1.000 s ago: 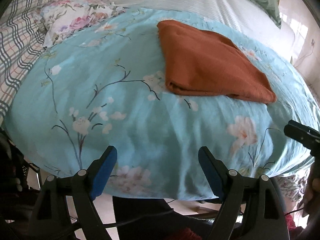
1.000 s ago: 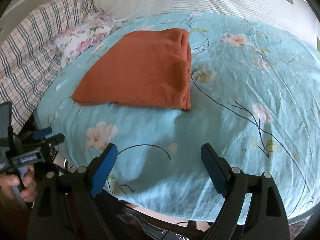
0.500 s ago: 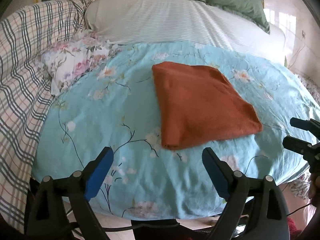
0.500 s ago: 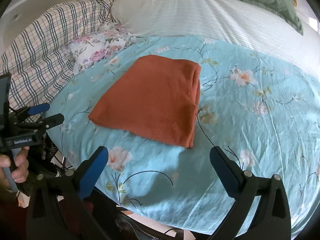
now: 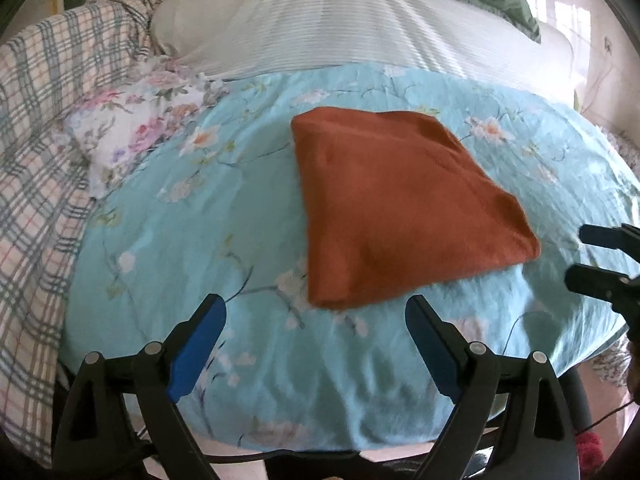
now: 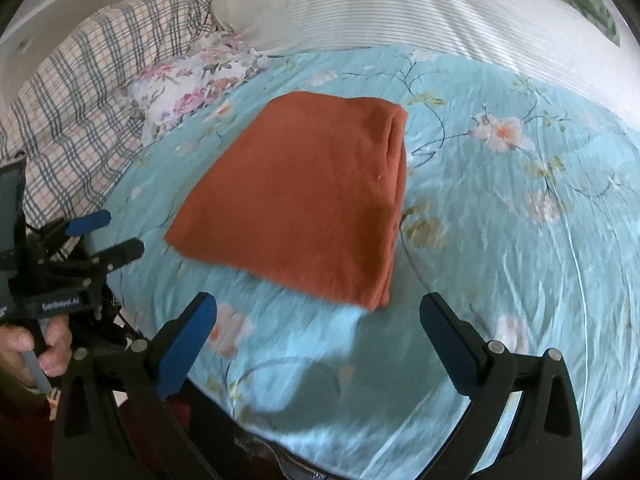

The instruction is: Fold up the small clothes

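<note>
I see a folded rust garment (image 5: pixel 404 208) lying on the bed's floral sheet (image 5: pixel 208 224); both my left tool (image 5: pixel 316 344) and right tool (image 6: pixel 318 334) gape wide, empty, just short of it.

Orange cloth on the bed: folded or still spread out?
Folded. The orange cloth lies as a compact flat rectangle on the blue floral cover, stacked layers visible along its right edge.

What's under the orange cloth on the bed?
The folded rust-orange cloth lies on a light blue flowered bedsheet, which shows all around it. Whatever part of the sheet sits directly beneath it is covered, so nothing else can be seen there.
</note>
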Demonstrator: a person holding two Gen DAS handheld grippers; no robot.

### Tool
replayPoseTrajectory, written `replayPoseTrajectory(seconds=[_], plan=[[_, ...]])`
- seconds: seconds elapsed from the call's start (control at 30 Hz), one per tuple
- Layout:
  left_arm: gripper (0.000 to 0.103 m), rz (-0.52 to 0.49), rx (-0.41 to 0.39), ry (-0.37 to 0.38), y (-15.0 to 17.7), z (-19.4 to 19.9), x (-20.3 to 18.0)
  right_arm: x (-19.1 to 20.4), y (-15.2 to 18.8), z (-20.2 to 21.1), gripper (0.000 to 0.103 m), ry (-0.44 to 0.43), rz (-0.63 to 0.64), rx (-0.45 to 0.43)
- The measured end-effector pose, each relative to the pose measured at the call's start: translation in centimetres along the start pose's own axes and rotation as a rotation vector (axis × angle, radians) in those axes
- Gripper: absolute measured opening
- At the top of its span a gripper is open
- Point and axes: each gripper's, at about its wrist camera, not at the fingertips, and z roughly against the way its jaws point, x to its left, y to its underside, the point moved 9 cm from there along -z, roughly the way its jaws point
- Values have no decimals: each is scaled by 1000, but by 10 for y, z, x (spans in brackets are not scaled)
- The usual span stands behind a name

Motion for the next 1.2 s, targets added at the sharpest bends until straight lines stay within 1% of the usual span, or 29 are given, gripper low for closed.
replayPoseTrajectory(seconds=[0.07,0.27,0.33,0.4,0.43,0.53,0.63,0.73,0.83,0.9,0.97,1.03,1.2], plan=[[92,-1,4,22,-10,-11,-4,-7,-12,-9,101,-9,-9,4],[92,-4,50,41,-50,-41,1,-29,-55,-40,101,0,-23,69],[92,0,86,33,-61,-50,5,-34,-63,-48,101,-1,-41,107],[92,2,141,37,-69,-59,8,-36,-68,-52,101,13,-50,142],[92,5,162,39,-73,-62,10,-35,-72,-52,101,11,-55,147],[92,2,188,42,-80,-67,11,-35,-76,-53,101,1,-62,146],[92,-2,165,35,-86,-70,11,-36,-76,-55,101,3,-58,138],[92,6,132,15,-84,-69,10,-37,-73,-53,101,10,-54,106],[92,23,92,-34,-76,-63,13,-31,-69,-46,101,-4,-46,77],[92,34,85,-60,-71,-58,14,-27,-69,-38,101,-11,-38,52],[92,51,77,-81,-65,-50,17,-18,-64,-30,101,-11,-18,46],[92,61,58,-97,-59,-40,19,-7,-59,-21,102,-13,11,21],[92,50,50,-154,-37,-22,23,19,-40,-4,102,-40,50,22]])
